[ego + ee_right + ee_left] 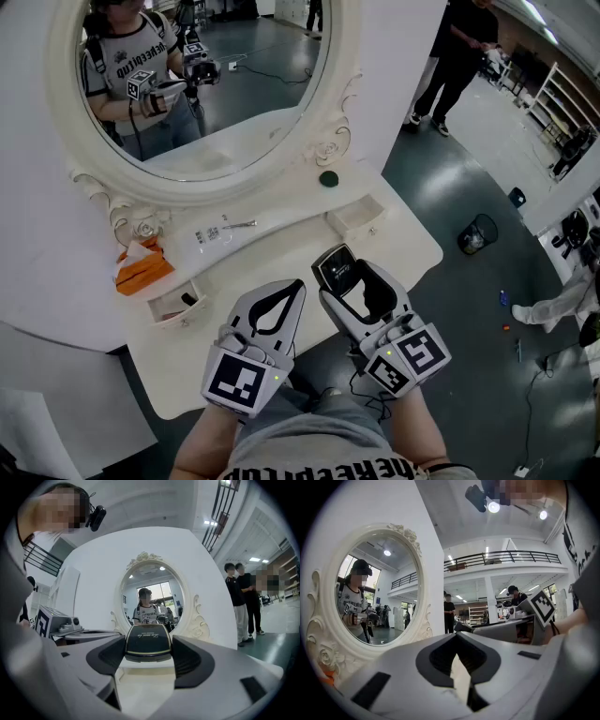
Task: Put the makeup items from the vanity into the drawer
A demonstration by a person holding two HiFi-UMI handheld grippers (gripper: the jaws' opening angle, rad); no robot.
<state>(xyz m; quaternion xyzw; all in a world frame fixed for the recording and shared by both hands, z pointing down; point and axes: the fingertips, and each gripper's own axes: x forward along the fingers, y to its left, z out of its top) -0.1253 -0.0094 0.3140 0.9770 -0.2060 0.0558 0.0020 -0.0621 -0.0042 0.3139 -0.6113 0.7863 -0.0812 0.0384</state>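
Note:
A black compact case (336, 269) with a gold rim sits crosswise between the wide-set jaws of my right gripper (353, 284), which is shut on it over the front of the white vanity (412, 246). In the right gripper view the compact case (146, 643) fills the gap of the right gripper (148, 652), facing the oval mirror (151, 603). My left gripper (296, 288) hovers beside it, shut and empty, its jaws meeting at the tip (456, 635). Two small drawers stand pulled out: the left drawer (165, 307) with a dark item inside and the right drawer (360, 217).
On the vanity top lie a round green item (328, 178), a clear printed packet (210, 234), a thin metal tool (240, 225) and an orange tissue pack (141, 268). The oval mirror (202, 84) stands behind. A bin (478, 232) and a person (457, 56) are on the floor to the right.

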